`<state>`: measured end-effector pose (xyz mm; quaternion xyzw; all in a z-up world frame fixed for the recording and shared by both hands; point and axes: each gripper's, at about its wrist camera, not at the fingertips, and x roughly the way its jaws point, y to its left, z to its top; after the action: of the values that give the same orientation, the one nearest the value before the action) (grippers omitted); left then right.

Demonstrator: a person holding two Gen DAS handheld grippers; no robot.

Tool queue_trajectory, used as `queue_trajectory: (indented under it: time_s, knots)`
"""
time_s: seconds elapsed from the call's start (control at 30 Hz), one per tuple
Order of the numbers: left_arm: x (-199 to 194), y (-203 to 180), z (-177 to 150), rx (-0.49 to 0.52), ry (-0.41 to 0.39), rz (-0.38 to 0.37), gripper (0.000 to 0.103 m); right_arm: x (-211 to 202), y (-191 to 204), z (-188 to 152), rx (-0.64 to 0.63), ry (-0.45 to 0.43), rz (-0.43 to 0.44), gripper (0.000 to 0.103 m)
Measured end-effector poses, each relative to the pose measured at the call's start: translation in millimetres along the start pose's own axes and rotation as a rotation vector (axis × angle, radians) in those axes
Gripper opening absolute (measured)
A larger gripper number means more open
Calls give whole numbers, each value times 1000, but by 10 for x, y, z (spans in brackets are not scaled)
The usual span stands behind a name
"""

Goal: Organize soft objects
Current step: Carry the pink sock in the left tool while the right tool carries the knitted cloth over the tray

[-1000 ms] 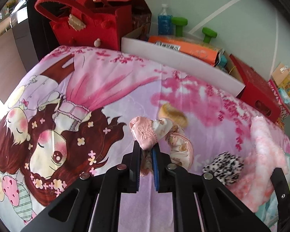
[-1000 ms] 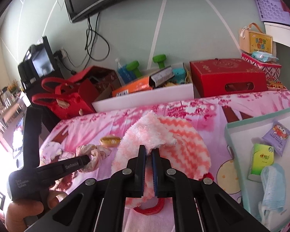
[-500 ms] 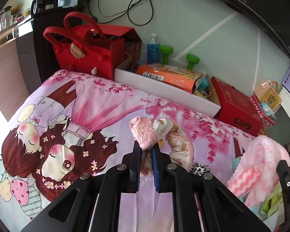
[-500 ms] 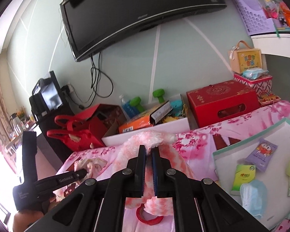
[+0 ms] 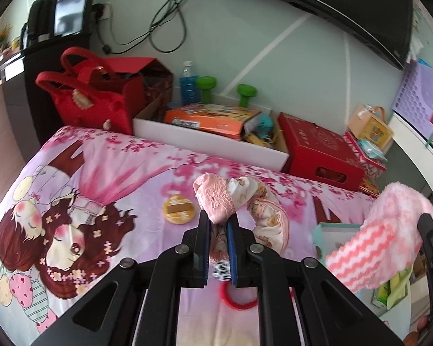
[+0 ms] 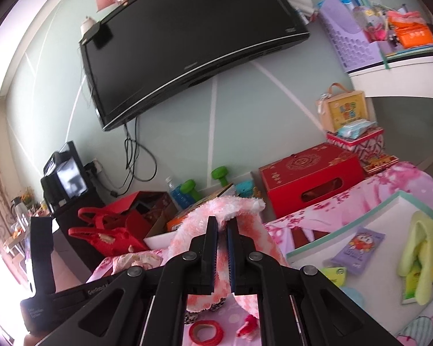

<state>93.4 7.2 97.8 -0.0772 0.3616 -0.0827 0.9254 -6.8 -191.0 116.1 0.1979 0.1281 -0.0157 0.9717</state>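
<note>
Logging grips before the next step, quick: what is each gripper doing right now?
Left gripper: closed on the pink lace cloth, lifted off the bedspread.
Right gripper: closed on the fluffy pink zigzag cloth, also lifted.

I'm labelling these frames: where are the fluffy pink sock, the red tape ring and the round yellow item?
fluffy pink sock (image 5: 358,256): left wrist view, zigzag-striped middle.
red tape ring (image 6: 205,331): right wrist view, its band.
round yellow item (image 5: 179,210): left wrist view, its top face.
</note>
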Motion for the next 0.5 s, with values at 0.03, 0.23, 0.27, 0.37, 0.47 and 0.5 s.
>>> queue_trajectory:
  time_s: [0.03,0.23,0.27,0.37,0.47,0.5]
  knots:
    - [-7,-55,-7,10,-1,-6,11,-30,-42,22,6,-9,-8,6]
    - [-30,-386,-66,69,1,-41,11,-294,-288,168,31,-92,-66,6]
    - [-34,-452,-83,81,1,-49,11,-335,-336,189,38,-101,-72,6]
    - [-39,-671,-135,124,2,-74,11,-456,-504,251,64,-126,-108,6]
    - [-34,-876,-190,158,11,-103,11,-531,-630,291,70,-134,-144,6]
    - [-27,-930,-206,166,13,-111,11,-558,-672,301,71,-137,-158,6]
